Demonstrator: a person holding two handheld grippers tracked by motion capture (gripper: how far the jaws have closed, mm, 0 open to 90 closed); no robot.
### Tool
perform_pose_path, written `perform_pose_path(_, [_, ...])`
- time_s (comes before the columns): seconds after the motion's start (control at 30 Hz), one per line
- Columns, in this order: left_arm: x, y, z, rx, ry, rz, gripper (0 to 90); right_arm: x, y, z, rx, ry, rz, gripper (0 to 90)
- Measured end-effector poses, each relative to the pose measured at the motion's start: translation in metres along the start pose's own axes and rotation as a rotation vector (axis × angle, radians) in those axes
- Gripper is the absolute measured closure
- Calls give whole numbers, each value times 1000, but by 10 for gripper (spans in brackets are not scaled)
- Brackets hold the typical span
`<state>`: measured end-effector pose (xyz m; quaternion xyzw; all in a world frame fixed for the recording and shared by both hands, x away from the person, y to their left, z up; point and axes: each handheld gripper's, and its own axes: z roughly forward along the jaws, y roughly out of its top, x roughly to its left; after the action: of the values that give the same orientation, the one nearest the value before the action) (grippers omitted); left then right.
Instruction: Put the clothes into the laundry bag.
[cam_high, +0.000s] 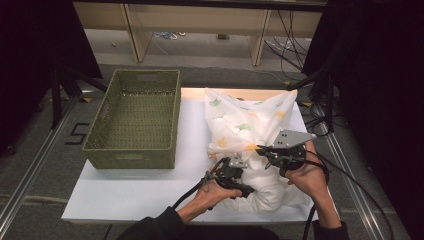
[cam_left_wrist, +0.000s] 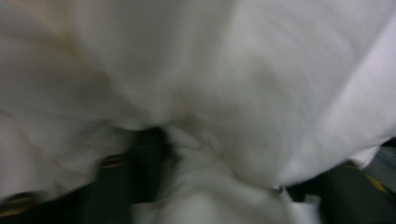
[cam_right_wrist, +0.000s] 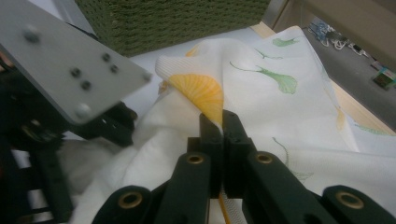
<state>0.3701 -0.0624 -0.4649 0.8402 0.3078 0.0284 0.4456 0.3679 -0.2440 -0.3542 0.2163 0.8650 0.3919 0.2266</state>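
White tabletop (cam_high: 150, 195), green basket (cam_high: 135, 120) at ten o'clock. We see the leaf-printed pillowcase (cam_high: 245, 125) with its white pillow (cam_high: 272, 192) lying at the right, long axis running twelve to six. Our right gripper (cam_right_wrist: 222, 122), jaws pressed together, pinches the case's hem; our left gripper (cam_high: 235, 172), at nine o'clock of it, is buried in white cloth, its grip unreadable.

Left tongs (cam_high: 239, 176) buried in white pillow (cam_high: 270, 187), own view blurred, basket (cam_right_wrist: 173, 21) cropped at top
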Motion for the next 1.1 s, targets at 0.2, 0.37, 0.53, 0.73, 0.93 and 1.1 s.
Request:
perform_pose_path(0.2, [8, 18, -2, -62, 37, -36, 733, -1, 0, -3, -5, 1, 12, 900])
perform_pose_path(0.37, [21, 42, -11, -158, 83, -51, 752, 2, 5, -10, -28, -2, 3, 900])
perform_pose_path(0.53, [50, 56, -19, -246, 197, -130, 752, 0, 8, -19, -43, -15, 0, 900])
perform_pose_path(0.73, [69, 41, 6, -155, 202, -184, 631, 2, 0, 1, 13, 19, 0, 900])
perform_pose_path(0.93, [67, 29, -13, -108, 145, -160, 368, 0, -4, 3, 30, 18, 11, 900])
perform_pose_path(1.1, [58, 21, -43, -105, 82, -138, 253, -1, -4, 4, 27, 13, 15, 900])
